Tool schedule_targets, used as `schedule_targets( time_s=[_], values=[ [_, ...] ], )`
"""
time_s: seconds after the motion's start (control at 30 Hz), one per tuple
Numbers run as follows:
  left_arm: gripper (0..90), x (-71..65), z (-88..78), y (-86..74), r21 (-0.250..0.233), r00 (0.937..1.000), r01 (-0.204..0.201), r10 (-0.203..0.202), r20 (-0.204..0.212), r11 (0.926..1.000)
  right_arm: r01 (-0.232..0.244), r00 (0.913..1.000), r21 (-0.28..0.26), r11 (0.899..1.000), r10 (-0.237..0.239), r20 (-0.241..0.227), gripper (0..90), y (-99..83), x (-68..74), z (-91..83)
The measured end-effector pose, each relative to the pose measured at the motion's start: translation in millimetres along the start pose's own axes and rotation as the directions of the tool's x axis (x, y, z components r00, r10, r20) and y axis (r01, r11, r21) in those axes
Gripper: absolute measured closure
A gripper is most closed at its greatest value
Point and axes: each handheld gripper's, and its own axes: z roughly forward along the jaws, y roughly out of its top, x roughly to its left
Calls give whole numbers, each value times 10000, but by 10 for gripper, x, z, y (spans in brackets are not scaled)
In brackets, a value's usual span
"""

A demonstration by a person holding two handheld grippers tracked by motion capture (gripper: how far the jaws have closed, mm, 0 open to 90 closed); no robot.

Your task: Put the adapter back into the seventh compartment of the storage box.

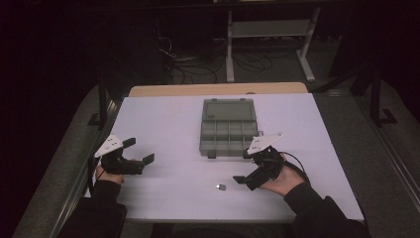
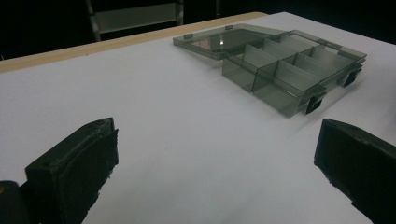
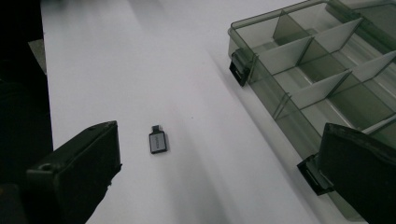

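Open organizer box [image 1: 229, 128] lies mid-table [image 1: 163, 124], lid flat behind. Small adapter [image 1: 221, 187] lies loose near the right gripper [image 1: 250, 171]; left gripper [image 1: 139, 151] hovers well apart. Both jaws spread, empty.

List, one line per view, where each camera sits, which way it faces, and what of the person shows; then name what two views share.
High view: above the person's side, facing forward and down on the white table; both forearms, left hand-held gripper and right hand-held gripper show.
Left gripper view: rides the left hand-held gripper, facing the open compartment box; its open jaws show.
Right gripper view: rides the right hand-held gripper, facing down at the small adapter; its open jaws show.
Shared: both gripper views see the box.
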Motion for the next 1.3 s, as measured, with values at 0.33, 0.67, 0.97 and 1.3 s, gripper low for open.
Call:
schedule_targets(
  time_s=[0.33,0.67,0.97,1.3],
  values=[
    [0,1,0,0,24,10000,-25,25,18,10000,53,9996,229,9997,-47,-263,0,3,37,115],
    [0,2,-1,0,37,10000,-44,44,17,10000,201,9989,460,9987,-181,-433,0,8,75,197],
    [0,1,0,1,29,10000,-47,47,17,10000,402,9971,635,9972,-359,-673,0,35,137,277],
    [0,1,3,0,26,10000,-44,43,24,10000,549,9949,968,9938,-462,-902,0,49,186,385]
  ],
)
